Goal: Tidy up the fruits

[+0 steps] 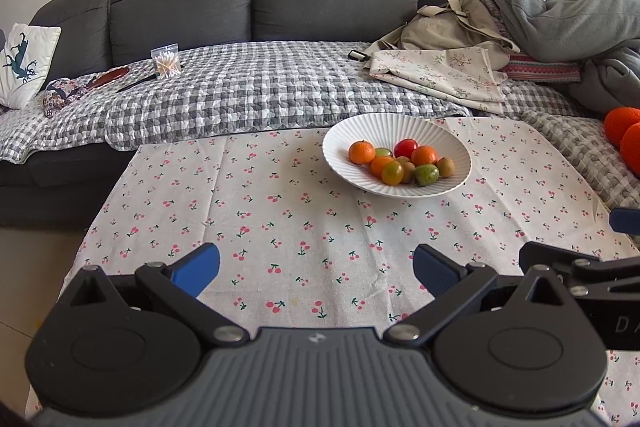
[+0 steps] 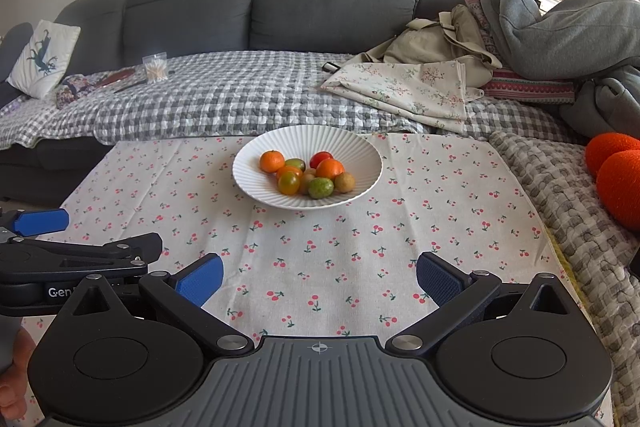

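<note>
Fruits — tangerines, tomatoes, small green and brown pieces — heaped in white ribbed bowl on cherry-print cloth, well ahead. Right gripper: spread wide, empty, almost square to bowl. Left gripper: spread wide, empty; bowl ahead-right.
</note>
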Available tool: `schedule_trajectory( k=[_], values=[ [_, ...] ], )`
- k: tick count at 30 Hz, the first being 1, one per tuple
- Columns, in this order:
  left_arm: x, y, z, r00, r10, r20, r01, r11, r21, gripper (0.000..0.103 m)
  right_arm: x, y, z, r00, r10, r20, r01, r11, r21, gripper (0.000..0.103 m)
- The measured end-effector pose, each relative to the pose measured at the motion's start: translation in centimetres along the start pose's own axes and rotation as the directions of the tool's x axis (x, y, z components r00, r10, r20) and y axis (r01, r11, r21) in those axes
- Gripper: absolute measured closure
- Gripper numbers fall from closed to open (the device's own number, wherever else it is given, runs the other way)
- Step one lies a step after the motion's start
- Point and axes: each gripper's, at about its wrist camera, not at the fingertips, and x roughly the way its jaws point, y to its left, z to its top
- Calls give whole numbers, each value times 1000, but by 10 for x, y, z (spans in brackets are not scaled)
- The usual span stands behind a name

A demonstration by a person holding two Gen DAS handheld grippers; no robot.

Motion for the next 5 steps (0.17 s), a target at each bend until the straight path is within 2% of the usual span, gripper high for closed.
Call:
schedule_trajectory(
  k=[5],
  values=[
    [1, 0, 0, 1000, -3, -5, 3, 1000, -4, 1, 0, 0, 0, 1000, 1, -1, -1, 1000, -1, 0]
  ],
)
